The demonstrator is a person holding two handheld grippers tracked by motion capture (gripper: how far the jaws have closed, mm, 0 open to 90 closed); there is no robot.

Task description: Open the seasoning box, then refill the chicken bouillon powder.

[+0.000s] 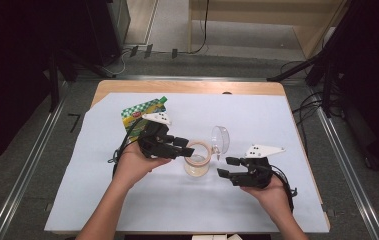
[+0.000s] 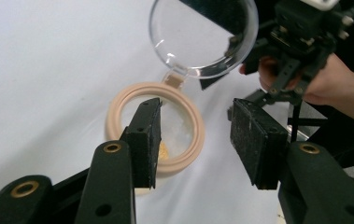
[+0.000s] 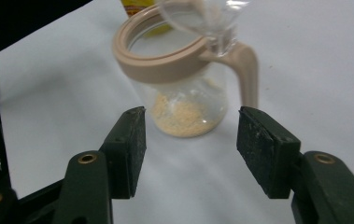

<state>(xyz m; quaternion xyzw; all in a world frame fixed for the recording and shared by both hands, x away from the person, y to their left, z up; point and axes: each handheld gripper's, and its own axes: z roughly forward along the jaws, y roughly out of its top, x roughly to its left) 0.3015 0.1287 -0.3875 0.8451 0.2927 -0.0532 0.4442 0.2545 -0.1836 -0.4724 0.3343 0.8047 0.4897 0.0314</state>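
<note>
1. Jar (image 1: 197,165): clear body, beige rim, stands upright near the middle of the table (image 1: 277,210), on the pale sheet (image 1: 267,125) covering it.
2. Lid (image 1: 220,139): clear, round, hinged to the rim and swung open; it stands up on the jar's right side in the high view.
3. Contents: a thin layer of yellowish powder (image 3: 186,117) at the bottom of the jar; the rest is empty.
4. Left hand-held gripper (image 1: 183,148): jaws apart, nothing clamped. In the left gripper view one pad (image 2: 147,135) sits over the jar rim and the other hangs outside it, over the sheet. Can't tell whether the pad touches the rim.
5. Right hand-held gripper (image 1: 225,167): jaws apart, empty, just right of the jar and pointing at it. In the right gripper view the jar sits beyond the pads, with clear sheet between.
6. Beige handle-like arm (image 3: 245,74) drops down from the rim at the hinge side.
7. Green and yellow pouch (image 1: 142,116): lies flat on the sheet behind the left hand (image 1: 137,162), apart from the jar.
</note>
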